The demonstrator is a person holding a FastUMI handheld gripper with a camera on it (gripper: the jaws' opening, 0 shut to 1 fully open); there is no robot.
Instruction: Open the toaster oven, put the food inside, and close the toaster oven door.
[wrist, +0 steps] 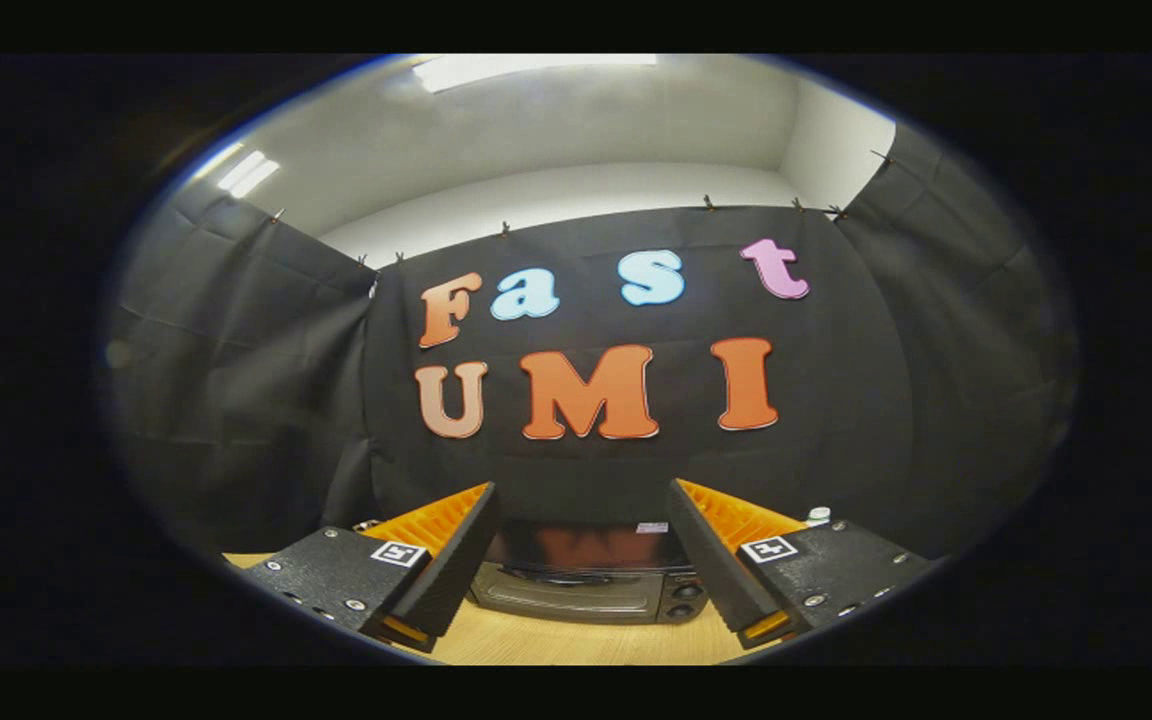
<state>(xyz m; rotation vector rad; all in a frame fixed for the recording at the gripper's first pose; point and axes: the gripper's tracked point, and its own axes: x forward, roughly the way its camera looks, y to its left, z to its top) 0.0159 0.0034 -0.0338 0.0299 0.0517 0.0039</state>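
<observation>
On wooden table [576, 640], toaster oven [586, 590] shut; tool [581, 560] spread apart, empty.

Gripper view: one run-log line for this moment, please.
stage: approach | gripper: open, holding nothing | toaster oven: door closed, on wooden table, beyond the fingers | food: unseen

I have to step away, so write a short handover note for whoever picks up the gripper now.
Gripper: open, holding nothing, raised above the table.
Toaster oven: on the wooden table, seen beyond the fingers through the gap between them; its door looks closed.
Food: can't place it from here.
Done: nothing yet, by the look of it.
Left: open the door, put the food in, close the door.
</observation>
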